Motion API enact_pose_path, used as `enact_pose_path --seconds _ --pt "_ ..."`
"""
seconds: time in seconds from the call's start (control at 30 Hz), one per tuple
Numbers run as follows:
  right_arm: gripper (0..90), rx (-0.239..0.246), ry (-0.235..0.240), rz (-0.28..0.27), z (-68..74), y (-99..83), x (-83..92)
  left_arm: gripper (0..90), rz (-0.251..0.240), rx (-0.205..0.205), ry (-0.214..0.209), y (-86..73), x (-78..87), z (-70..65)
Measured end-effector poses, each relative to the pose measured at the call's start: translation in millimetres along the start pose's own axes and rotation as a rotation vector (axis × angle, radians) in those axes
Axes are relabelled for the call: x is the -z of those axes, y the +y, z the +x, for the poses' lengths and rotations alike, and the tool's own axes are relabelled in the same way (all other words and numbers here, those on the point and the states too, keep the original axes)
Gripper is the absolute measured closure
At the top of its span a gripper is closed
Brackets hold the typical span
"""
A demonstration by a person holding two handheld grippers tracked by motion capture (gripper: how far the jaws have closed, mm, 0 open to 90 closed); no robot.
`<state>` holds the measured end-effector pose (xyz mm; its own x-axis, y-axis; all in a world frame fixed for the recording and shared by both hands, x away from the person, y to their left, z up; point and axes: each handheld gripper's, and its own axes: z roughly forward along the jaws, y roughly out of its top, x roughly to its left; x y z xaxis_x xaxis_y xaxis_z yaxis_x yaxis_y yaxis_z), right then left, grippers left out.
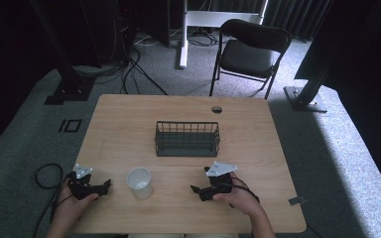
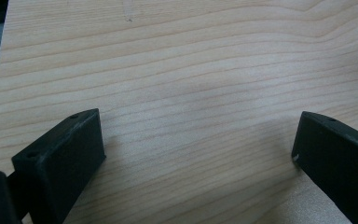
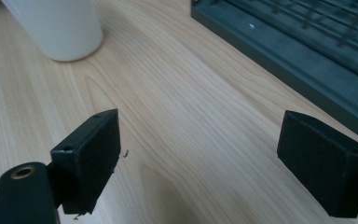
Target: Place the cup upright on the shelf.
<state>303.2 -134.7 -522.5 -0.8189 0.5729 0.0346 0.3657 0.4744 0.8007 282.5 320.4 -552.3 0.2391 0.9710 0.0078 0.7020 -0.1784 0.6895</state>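
Low in the high view, at the lower left of the frame, the left gripper rests on the wooden table in the person's left hand, its jaws spread wide with nothing between them; in the left gripper view bare wood grain lies between the two black jaws. At the lower right of centre the right gripper sits on the table in the right hand, its jaws likewise wide apart and empty, as the right gripper view confirms. Between the two grippers, a little nearer the left one, stands a white cup, upright and untouched; in the right gripper view it appears at the upper left. Farther back, near the middle of the table, sits a dark wire basket, well apart from the cup. Beyond the table, at the top of the frame, a black folding chair stands on the grey carpet.
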Motion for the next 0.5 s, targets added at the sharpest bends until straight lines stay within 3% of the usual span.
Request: enact_pose_path --seconds 0.5 --pt "13.0 0.058 0.096 0.003 26.5 20.0 -28.5 2.6 0.0 0.0 0.0 0.0 0.0 0.0"
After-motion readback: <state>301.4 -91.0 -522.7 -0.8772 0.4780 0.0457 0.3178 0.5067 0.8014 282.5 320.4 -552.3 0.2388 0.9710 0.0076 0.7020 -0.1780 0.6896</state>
